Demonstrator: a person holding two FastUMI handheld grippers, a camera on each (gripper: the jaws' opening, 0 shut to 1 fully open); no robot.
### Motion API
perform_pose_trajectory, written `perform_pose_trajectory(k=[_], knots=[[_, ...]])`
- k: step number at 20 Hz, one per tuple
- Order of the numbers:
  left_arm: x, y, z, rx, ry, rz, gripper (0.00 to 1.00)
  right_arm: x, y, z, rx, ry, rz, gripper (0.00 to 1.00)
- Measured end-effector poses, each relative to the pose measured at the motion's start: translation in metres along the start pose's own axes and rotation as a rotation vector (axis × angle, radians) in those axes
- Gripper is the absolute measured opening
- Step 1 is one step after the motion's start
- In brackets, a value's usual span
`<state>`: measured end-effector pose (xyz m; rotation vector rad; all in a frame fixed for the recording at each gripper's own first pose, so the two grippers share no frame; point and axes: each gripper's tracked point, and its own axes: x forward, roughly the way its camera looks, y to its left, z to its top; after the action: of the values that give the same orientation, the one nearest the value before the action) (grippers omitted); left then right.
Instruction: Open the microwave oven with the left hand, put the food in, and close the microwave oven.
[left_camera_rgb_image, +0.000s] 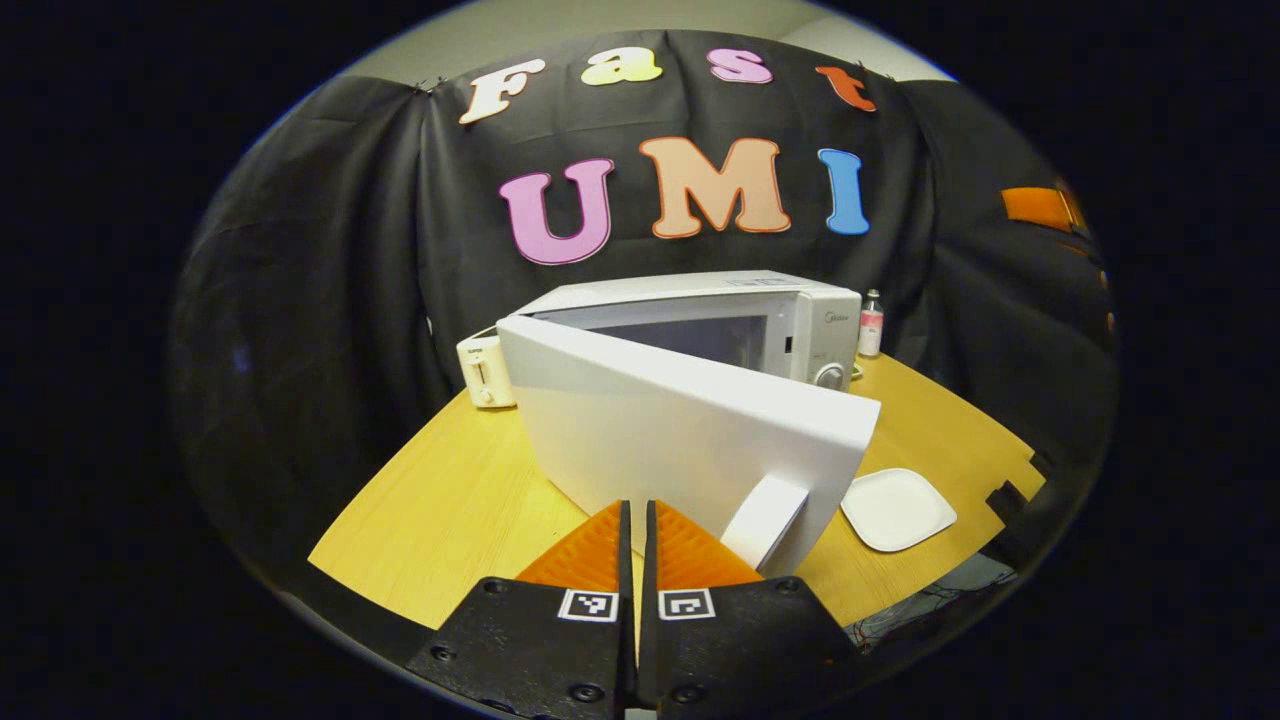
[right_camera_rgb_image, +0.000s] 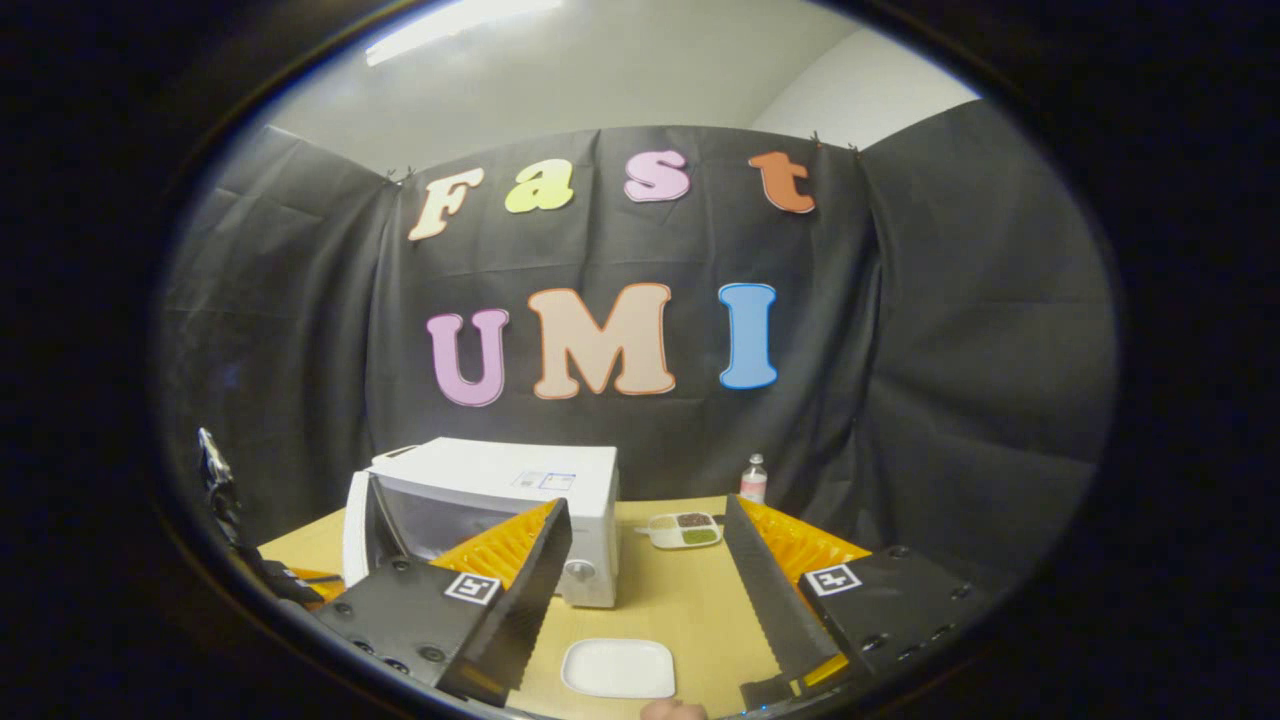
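Left claw (left_camera_rgb_image: 636, 520): fingers drawn together, only a thin slit between them, nothing held. Directly ahead of it stands the microwave (left_camera_rgb_image: 800, 320) on the counter (left_camera_rgb_image: 450, 500), door (left_camera_rgb_image: 690, 430) swung partly open toward the claw. The door handle (left_camera_rgb_image: 765, 520) sits just to the right of the fingertips — close beside them, whether touching I cannot tell. Cavity visible past the door's top edge. Beyond the door on the claw's left, a small toaster (left_camera_rgb_image: 485, 370) sits beside the microwave. Right of the claw, an empty white plate (left_camera_rgb_image: 897, 508) lies flat on the counter, near the door's free edge. Farther off on the right, a small bottle (left_camera_rgb_image: 871, 322) stands upright by the microwave's control side.

Right claw (right_camera_rgb_image: 640, 570): fingers spread wide apart, nothing between them. It is raised above the counter (right_camera_rgb_image: 680, 600). The plate (right_camera_rgb_image: 618, 667) lies below and between the fingers, near the bottom of the right gripper view. The microwave (right_camera_rgb_image: 520, 480) stands ahead on the claw's left, partly behind the left finger, its door (right_camera_rgb_image: 357, 530) open at its far left side. The food — a divided tray (right_camera_rgb_image: 683, 529) with dark and green portions — rests on the counter ahead, between the fingers, right of the microwave and well apart from the plate. The bottle (right_camera_rgb_image: 753, 478) stands behind the tray.
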<state>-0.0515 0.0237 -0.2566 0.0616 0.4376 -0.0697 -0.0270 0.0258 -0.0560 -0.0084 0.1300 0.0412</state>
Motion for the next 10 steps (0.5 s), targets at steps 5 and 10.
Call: perform_pose_trajectory(k=[5, 10], knots=[[0.024, -0.034, 0.010, 0.017, 0.003, -0.066, 0.01, -0.006, -0.020, 0.004, -0.010, -0.005, -0.047, 0.85], [0.052, -0.048, 0.021, 0.025, -0.010, -0.091, 0.01, -0.008, -0.039, 0.006, -0.002, -0.002, -0.092, 0.94]])
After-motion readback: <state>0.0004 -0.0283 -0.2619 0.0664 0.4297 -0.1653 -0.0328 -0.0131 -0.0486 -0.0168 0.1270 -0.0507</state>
